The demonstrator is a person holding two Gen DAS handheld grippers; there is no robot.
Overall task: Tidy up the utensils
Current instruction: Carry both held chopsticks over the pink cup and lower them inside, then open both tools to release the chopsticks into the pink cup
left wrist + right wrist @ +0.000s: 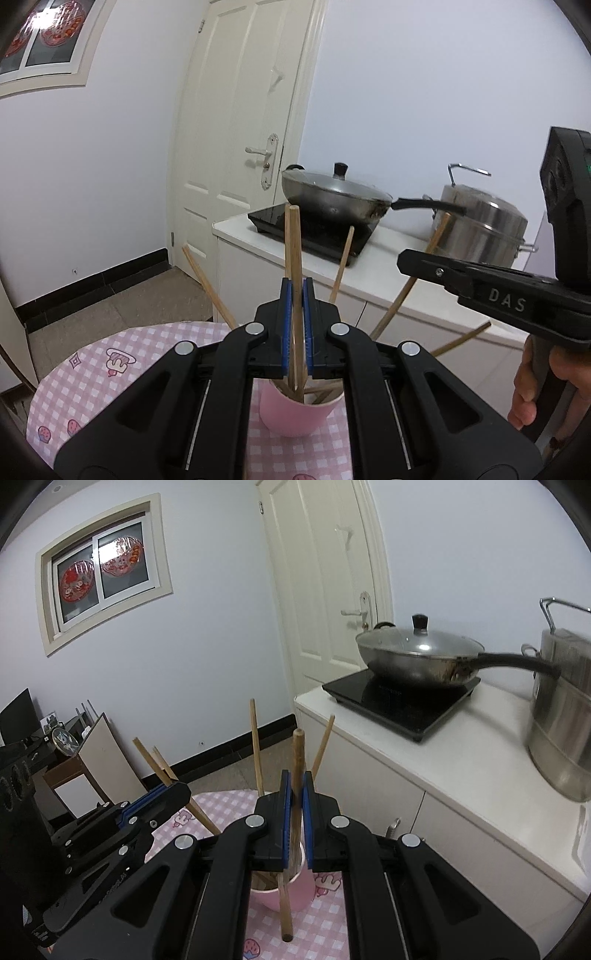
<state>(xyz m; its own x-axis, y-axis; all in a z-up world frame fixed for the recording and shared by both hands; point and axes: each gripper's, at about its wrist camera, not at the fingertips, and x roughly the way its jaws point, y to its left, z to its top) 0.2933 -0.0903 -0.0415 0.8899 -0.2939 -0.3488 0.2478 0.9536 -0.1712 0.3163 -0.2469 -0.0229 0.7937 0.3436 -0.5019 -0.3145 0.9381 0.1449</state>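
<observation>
A pink cup stands on the pink checked table and holds several wooden chopsticks that fan outward. My left gripper is shut on an upright pair of chopsticks whose lower ends reach into the cup. My right gripper is shut on a single wooden chopstick; its lower end hangs outside the pink cup, in front of it. The left gripper also shows in the right wrist view, and the right gripper in the left wrist view.
A white counter to the right carries a black induction hob with a lidded wok and a steel pot. A white door and tiled floor lie beyond the table.
</observation>
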